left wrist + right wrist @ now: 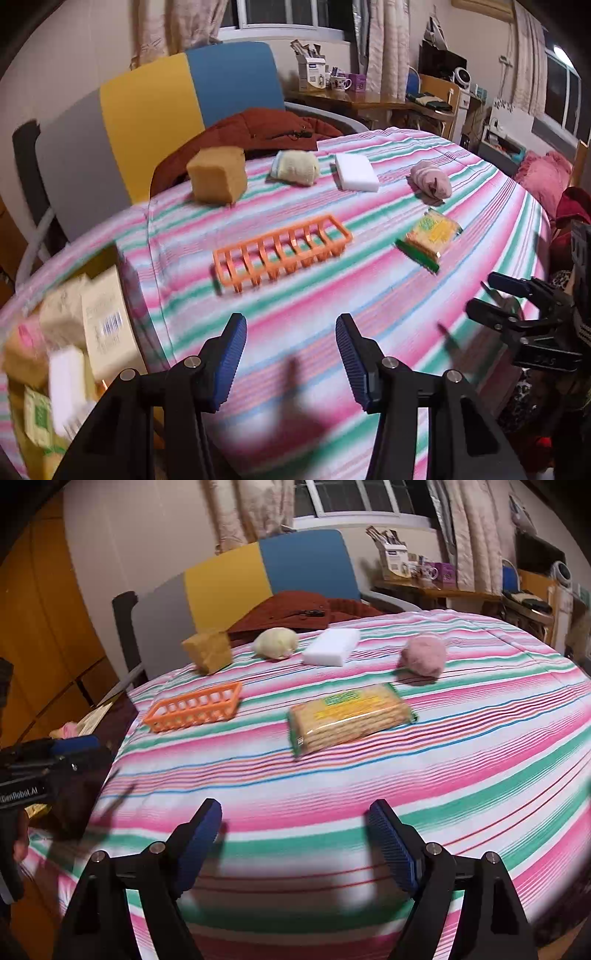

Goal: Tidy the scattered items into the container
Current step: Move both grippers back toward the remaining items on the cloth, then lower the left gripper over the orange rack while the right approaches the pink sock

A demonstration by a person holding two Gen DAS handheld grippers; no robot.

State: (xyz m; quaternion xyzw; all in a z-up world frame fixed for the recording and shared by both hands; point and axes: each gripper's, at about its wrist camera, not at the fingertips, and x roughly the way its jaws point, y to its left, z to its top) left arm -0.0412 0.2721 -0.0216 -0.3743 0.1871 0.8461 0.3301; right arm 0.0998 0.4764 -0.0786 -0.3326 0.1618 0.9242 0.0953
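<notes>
On the striped bedspread (369, 295) lie an orange slotted basket (282, 251) (194, 710), a cracker packet (430, 236) (349, 718), a brown sponge block (218, 175) (208, 651), a pale yellow sock roll (295, 168) (276, 642), a white sponge (356, 171) (332, 647) and a pink sock roll (432, 181) (423, 653). My left gripper (291, 319) hovers open and empty short of the basket. My right gripper (294, 806) is open and empty, short of the cracker packet. A blurred box (103, 321) holding several items sits at the bed's left edge.
A rust-red jacket (266, 129) lies at the far edge against a grey, yellow and blue headboard (147, 110). A cluttered desk (369, 99) stands behind. The right gripper (495, 299) shows at the right edge, and the left gripper (74, 746) at the left, held by a hand.
</notes>
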